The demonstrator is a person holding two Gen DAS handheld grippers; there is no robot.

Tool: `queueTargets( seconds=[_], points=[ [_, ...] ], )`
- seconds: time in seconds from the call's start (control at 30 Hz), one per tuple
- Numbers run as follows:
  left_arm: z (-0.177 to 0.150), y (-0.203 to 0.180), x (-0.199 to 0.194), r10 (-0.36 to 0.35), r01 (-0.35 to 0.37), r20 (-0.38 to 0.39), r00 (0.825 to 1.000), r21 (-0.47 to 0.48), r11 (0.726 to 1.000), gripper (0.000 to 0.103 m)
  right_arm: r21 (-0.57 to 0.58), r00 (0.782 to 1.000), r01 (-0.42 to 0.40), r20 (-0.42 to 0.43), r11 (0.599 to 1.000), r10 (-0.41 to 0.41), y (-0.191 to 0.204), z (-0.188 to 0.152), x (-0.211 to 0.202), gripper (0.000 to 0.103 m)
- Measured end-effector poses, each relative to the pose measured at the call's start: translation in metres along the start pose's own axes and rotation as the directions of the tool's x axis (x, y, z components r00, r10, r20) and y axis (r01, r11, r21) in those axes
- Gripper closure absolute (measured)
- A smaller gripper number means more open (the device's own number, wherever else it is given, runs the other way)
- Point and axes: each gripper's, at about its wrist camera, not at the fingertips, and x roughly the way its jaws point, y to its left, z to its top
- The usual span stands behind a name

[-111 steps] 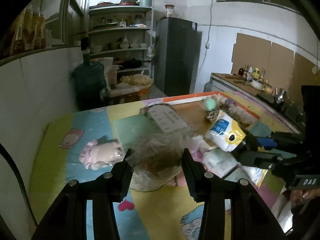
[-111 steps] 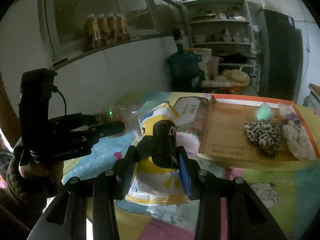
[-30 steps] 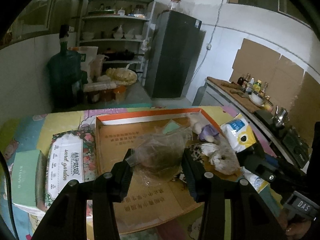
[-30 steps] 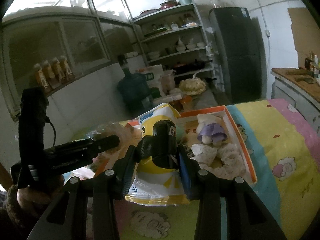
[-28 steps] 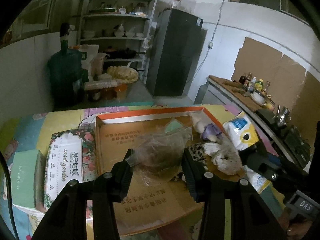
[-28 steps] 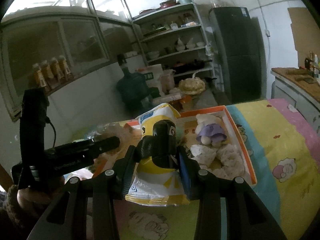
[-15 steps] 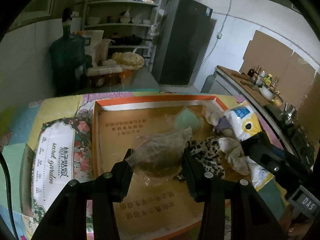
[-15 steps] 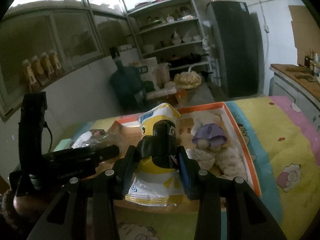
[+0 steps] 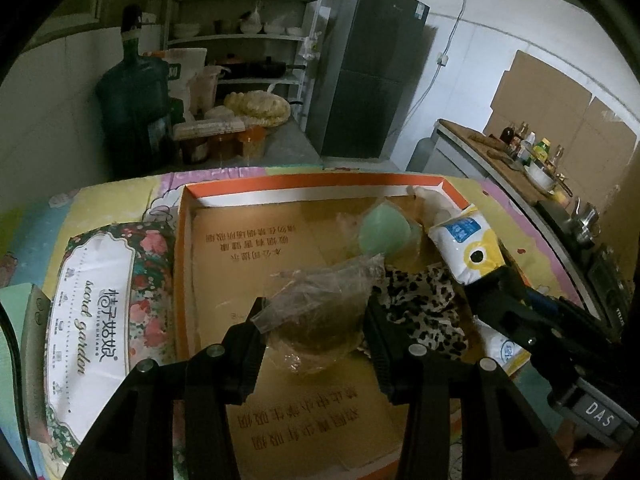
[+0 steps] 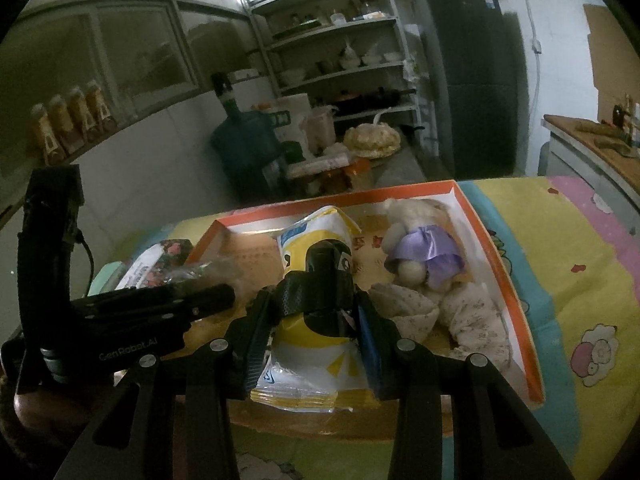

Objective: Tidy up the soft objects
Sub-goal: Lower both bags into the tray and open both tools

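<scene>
Surface: cartoon-print mat (image 10: 560,248) carrying an orange-rimmed cardboard tray (image 9: 320,178).
Near room: bare tray floor (image 9: 248,248) at 11 o'clock of the left tool.
Left tool (image 9: 314,312): angled down over the tray, clamped on a clear plastic bag (image 9: 320,300).
Right tool (image 10: 312,312): angled down, clamped on a yellow-white pouch (image 10: 316,344) over the tray's near edge.
Far: plush doll (image 10: 420,248) at the tray's 1 o'clock corner.

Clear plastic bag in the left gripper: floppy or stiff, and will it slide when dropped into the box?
Likely floppy: the clear plastic bag is crinkled, its loose film sagging below the left gripper. Probably light, with a soft dark lump inside. On the cardboard box floor it should slump and stay, not roll.
</scene>
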Motion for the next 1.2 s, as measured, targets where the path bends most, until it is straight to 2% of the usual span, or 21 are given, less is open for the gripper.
queueTargets(
  seconds=[0.4, 1.03, 1.2],
  points=[
    [-0.001, -0.003, 0.011, -0.002, 0.003, -0.021, 1.0, 0.019, 1.0, 0.056, 0.001, 0.998, 0.037, -0.045, 0.999, -0.037, -0.005, -0.007, 0.015, 0.061],
    [-0.002, -0.004, 0.015, -0.006, 0.007, -0.027, 1.0, 0.013, 1.0, 0.054, 0.016, 0.996, 0.047, -0.072, 0.999, -0.046, -0.008, -0.01, 0.024, 0.059],
    [-0.003, -0.004, 0.015, -0.029, 0.029, -0.023, 0.999, 0.002, 1.0, 0.054, 0.023, 0.997, 0.046, -0.069, 0.999, -0.045, -0.011, -0.011, 0.023, 0.059]
  ],
)
